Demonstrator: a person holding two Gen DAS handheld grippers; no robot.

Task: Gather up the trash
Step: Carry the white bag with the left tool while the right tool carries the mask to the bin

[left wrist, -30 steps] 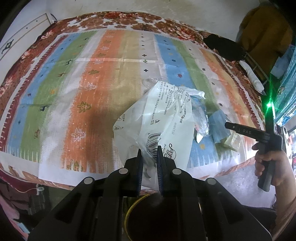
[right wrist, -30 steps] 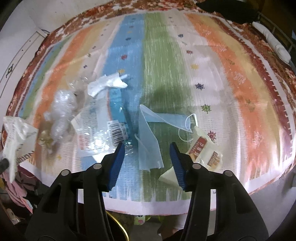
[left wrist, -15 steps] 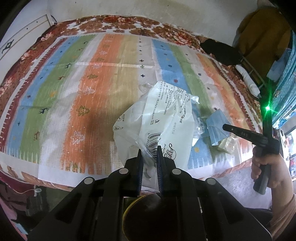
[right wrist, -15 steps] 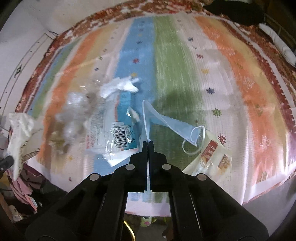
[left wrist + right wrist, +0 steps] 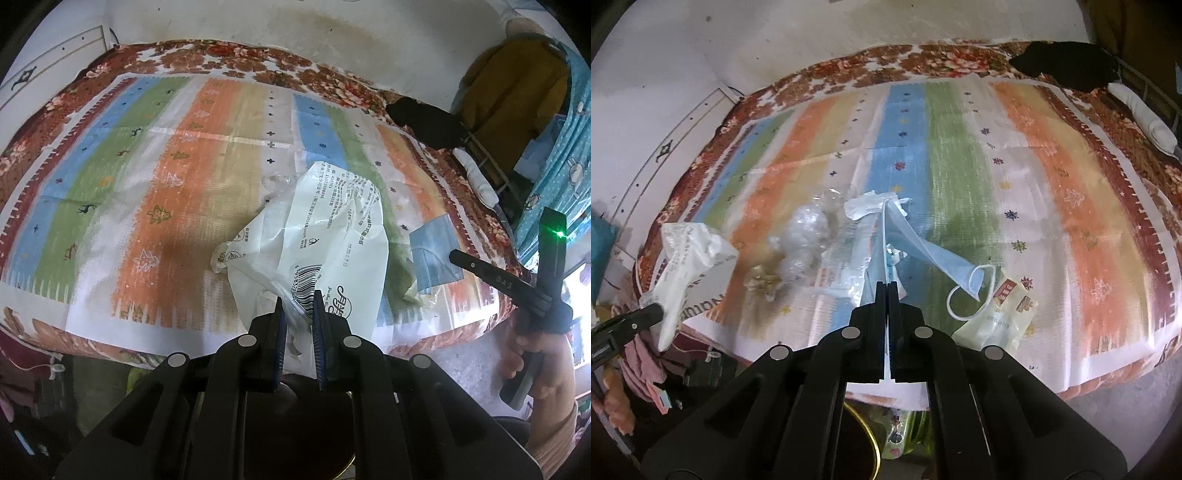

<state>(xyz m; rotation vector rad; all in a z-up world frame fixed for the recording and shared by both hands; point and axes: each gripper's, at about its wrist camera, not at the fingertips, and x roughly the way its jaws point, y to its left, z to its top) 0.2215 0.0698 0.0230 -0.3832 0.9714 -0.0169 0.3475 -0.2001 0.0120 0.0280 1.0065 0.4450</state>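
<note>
Above striped mat (image 5: 960, 177), right tool (image 5: 887, 295) holds mask (image 5: 923, 254) edge-up.

From my right wrist view: crumpled wrappers (image 5: 809, 236) on the mat (image 5: 1071, 221) at 10 o'clock | snack packet (image 5: 1001, 317) at 2 o'clock | printed bag (image 5: 687, 266) at 9.

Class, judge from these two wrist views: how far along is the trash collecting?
Nothing looks binned yet. In hand: the left gripper grips a white plastic bag; the right gripper pinches a blue face mask. Left on the cloth: crumpled clear plastic, torn paper, yellow wrapper.
</note>
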